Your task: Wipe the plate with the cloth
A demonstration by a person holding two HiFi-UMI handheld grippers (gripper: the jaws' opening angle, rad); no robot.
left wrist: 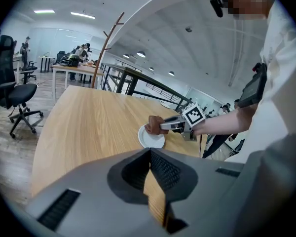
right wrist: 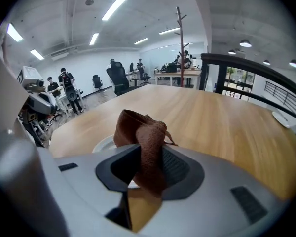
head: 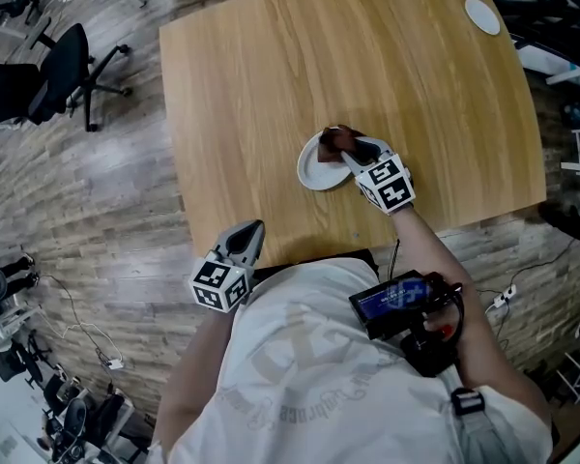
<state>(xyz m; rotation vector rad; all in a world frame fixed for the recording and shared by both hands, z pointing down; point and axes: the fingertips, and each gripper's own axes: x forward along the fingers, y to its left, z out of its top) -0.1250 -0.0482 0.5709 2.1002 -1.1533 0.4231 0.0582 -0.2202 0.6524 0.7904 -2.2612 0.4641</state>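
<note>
The right tool point(head: 351, 147) pinches the brown cloth point(head: 338, 139) at the 1 o'clock rim of the white plate point(head: 317, 172). The left tool point(head: 252, 232), pressed together and empty, sits at the tabletop's point(head: 271, 66) 7 o'clock edge.

The plate point(head: 316, 169) sits mid-table point(head: 271, 75), with the cloth point(head: 341, 140) on its 1 o'clock rim. A disc point(head: 481, 14) lies well apart, between 1 and 2 o'clock.

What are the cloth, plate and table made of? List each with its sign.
Cloth: brown, probably terry or microfibre; nubbly matte pile, soft folds.
Plate: white, smooth, plain rim; ceramic or plastic, can't tell which.
Table: light wood grain with a satin sheen; possibly veneer or laminate.
</note>
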